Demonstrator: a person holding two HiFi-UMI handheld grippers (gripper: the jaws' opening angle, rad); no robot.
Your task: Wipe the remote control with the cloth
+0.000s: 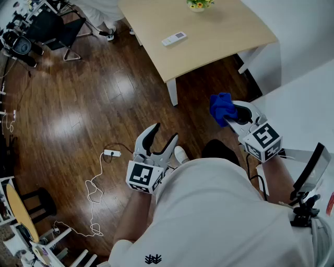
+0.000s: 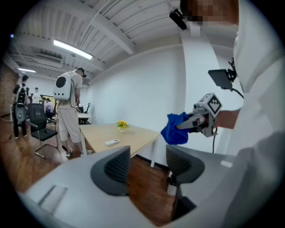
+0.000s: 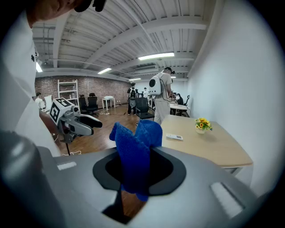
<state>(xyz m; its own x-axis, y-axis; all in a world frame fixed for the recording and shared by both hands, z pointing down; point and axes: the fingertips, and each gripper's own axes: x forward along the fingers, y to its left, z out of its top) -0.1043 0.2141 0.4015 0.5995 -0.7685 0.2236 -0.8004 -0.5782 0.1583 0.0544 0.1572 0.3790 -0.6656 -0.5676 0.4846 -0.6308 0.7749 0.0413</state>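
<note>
Closest to the head camera, a person's white-shirted torso [image 1: 219,208] is filling the lower frame, with both forearms reaching out over a dark wooden plank floor [image 1: 88,109]. At the left, the left gripper [image 1: 165,133] is pointing slightly downward with its two black-padded jaws standing apart and nothing between them; only floor is showing through the gap. At the right, the right gripper [image 1: 232,113] is clamping its jaws together on a crumpled blue terry cloth [image 1: 220,107], which is bunching up above the pads and hanging a little below them. Neither gripper is touching the other; they are hanging well apart, both in the air short of the furniture. On the floor just beyond the left gripper, a white power strip with a looping white cable [image 1: 111,153] is lying. Farther off, a light wooden rectangular surface on white legs [image 1: 219,41] is standing against a white wall, and the white slim rectangular remote control [image 1: 174,38] is lying flat on it near its left edge, well apart from both grippers. Beyond the remote, a small pot of yellow flowers [image 1: 197,4] is sitting on the same surface. Past that edge, a person in light clothes with a white backpack [image 2: 69,107] is standing beside black office chairs [image 1: 62,31].
</note>
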